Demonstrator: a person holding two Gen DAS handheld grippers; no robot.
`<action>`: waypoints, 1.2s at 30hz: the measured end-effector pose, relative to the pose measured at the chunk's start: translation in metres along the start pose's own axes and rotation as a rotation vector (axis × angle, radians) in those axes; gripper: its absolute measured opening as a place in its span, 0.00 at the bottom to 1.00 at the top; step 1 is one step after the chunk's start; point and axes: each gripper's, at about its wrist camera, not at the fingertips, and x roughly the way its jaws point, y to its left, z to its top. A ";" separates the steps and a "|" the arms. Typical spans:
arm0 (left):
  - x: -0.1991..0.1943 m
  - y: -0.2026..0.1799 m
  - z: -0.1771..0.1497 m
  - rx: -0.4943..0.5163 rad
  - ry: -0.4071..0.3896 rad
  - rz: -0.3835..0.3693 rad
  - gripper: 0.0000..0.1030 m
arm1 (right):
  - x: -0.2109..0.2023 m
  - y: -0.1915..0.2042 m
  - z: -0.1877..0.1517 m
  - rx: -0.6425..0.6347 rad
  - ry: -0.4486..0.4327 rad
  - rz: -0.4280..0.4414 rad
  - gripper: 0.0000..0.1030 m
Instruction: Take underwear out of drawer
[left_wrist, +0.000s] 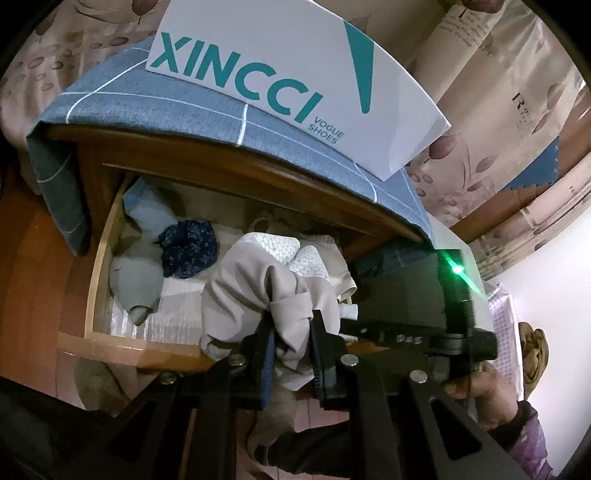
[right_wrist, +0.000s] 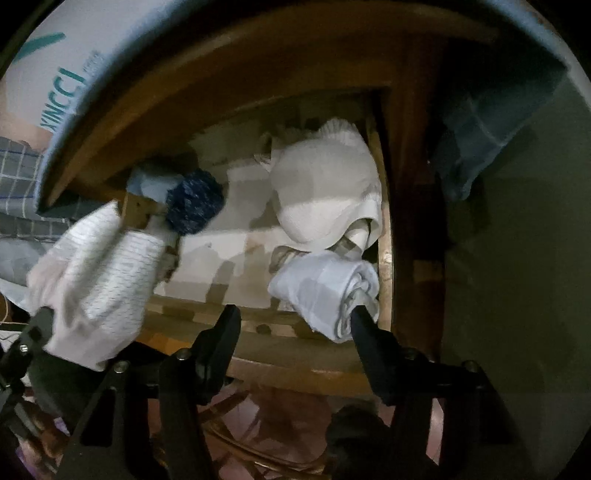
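Note:
The wooden drawer (left_wrist: 96, 258) stands pulled out of a bedside cabinet. My left gripper (left_wrist: 291, 332) is shut on a pale beige underwear garment (left_wrist: 240, 291), bunched and lifted over the drawer's front edge; in the right wrist view it hangs at the left (right_wrist: 99, 280). My right gripper (right_wrist: 295, 319) points down into the drawer (right_wrist: 295, 369), jaws apart. Its right finger touches a rolled pale blue-white garment (right_wrist: 325, 291); the left finger is clear of it. A dark blue floral piece (left_wrist: 188, 247) (right_wrist: 194, 206), grey pieces (left_wrist: 136, 280) and a white one (right_wrist: 325, 192) lie inside.
A white XINCCI shoe bag (left_wrist: 295, 74) lies on the blue checked cloth (left_wrist: 147, 107) that covers the cabinet top and overhangs the drawer. A person's hand (left_wrist: 480, 384) holds the right gripper's handle. Patterned curtains hang behind, and reddish floor lies below the drawer front.

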 end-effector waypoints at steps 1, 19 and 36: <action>0.000 0.001 0.000 -0.001 -0.001 -0.001 0.16 | 0.005 0.001 0.000 -0.012 0.011 -0.026 0.46; -0.040 -0.007 0.009 0.018 -0.076 -0.031 0.16 | -0.015 -0.003 0.001 -0.028 -0.085 0.124 0.03; -0.102 -0.053 0.026 0.081 -0.146 -0.120 0.16 | -0.034 -0.006 -0.002 0.037 -0.161 0.275 0.02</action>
